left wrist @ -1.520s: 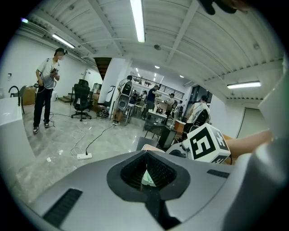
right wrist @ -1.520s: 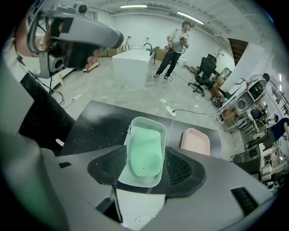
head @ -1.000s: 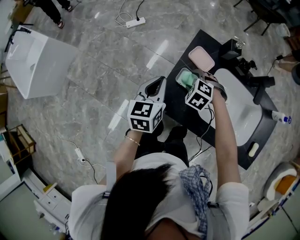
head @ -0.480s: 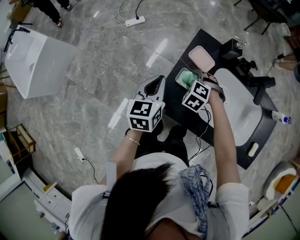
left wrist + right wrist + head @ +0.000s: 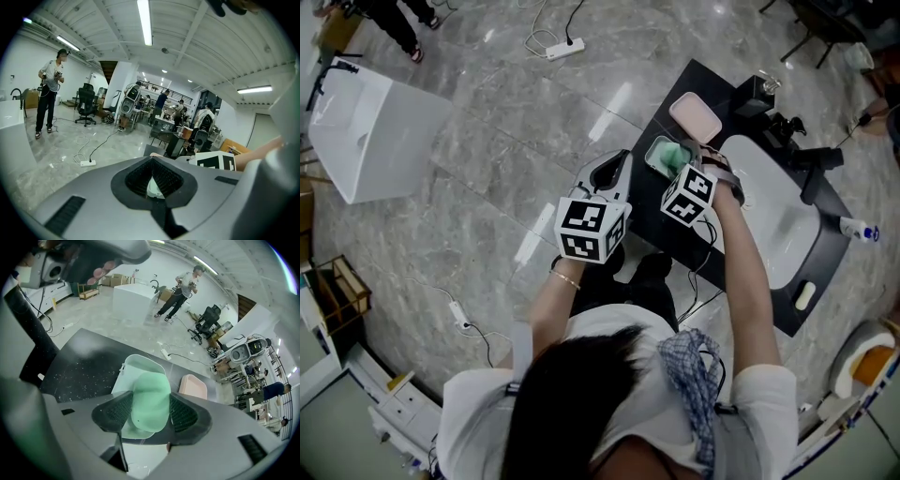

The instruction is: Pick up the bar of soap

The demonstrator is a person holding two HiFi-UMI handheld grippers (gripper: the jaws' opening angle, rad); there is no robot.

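Tray (image 5: 136,364) under bar of soap (image 5: 150,399) (pink dish (image 5: 193,386) beside).

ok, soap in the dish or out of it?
In: the green soap sits within the rim of the pale dish in the right gripper view. Whether it touches the bottom: cannot tell.

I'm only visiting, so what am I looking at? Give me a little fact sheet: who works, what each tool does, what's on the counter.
Worker: a person, one handheld gripper in each hand
Right gripper: jaws just been closing, pads against both sides of the green bar of soap
Soap: at its pale green soap dish; lifted or not, cannot tell
Left gripper: jaws together, holding nothing, beside the counter
Nearby: pink tray next to the dish; white sink basin in the black counter
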